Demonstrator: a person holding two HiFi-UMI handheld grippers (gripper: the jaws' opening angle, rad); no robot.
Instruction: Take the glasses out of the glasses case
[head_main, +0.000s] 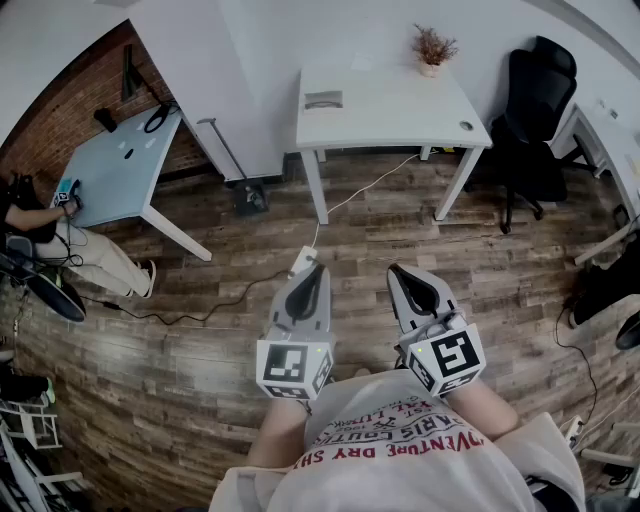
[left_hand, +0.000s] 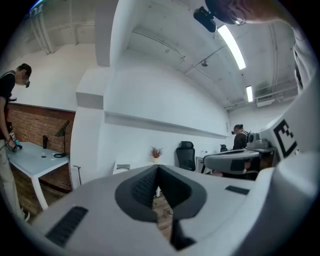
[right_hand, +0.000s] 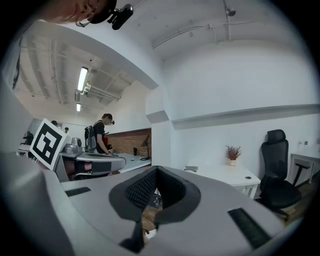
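While both tools hang over the wood floor w/ nothing in them, the head view shows no glasses case w/in reach. The left gripper and right gripper sit side by side in front of the person's torso, tips pointing fwd. A white table stands well ahead. It carries a small plant and a flat grey item, poss. the case, but too small to tell. No glasses seen anywhere.

Left gripper view: jaws pressed together at the tips, nothing between them, only floor showing through the gap behind the pads. The table and an office chair are far off.

Right gripper view: same, jaws closed tip to tip and empty. The grey item is on the table's near end, details unclear.

Step in hand, as I read it: locate and approach the case. To do it well, walk up to the table, confirm what the grey item is, spread both jaws before reaching, then plan one tool to steady the case and the other to lift the lid.
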